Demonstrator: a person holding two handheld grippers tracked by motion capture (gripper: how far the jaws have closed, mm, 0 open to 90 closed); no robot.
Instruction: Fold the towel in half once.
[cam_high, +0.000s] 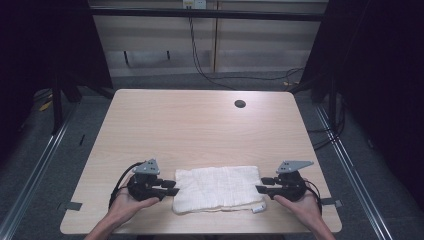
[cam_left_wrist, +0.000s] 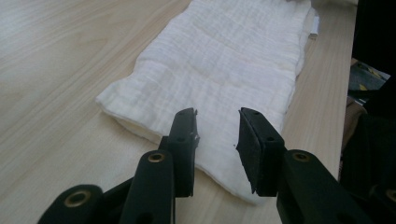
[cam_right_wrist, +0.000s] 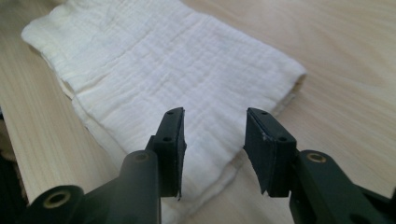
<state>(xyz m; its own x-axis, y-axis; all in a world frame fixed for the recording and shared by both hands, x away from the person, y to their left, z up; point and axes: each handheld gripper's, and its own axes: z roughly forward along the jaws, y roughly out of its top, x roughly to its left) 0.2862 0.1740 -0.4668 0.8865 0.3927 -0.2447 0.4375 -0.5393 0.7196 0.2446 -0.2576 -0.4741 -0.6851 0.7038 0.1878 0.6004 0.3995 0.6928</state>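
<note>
Both grippers, left (cam_high: 170, 188) and right (cam_high: 262, 185), are resting jaws apart and empty at opposite ends of the folded cloth (cam_high: 218, 188) (probably flanking it for another fold).

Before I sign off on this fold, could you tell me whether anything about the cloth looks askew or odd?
Slightly. The folded white cloth lies flat, but its layers do not line up: a lower layer peeks out along the near edge, and a small tag sticks out at its near right corner. The table shows no spill or damage.

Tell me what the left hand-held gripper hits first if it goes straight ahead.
Probably the folded white cloth: the left hand-held gripper points along it, jaws open over its near edge, apparently not gripping.
</note>
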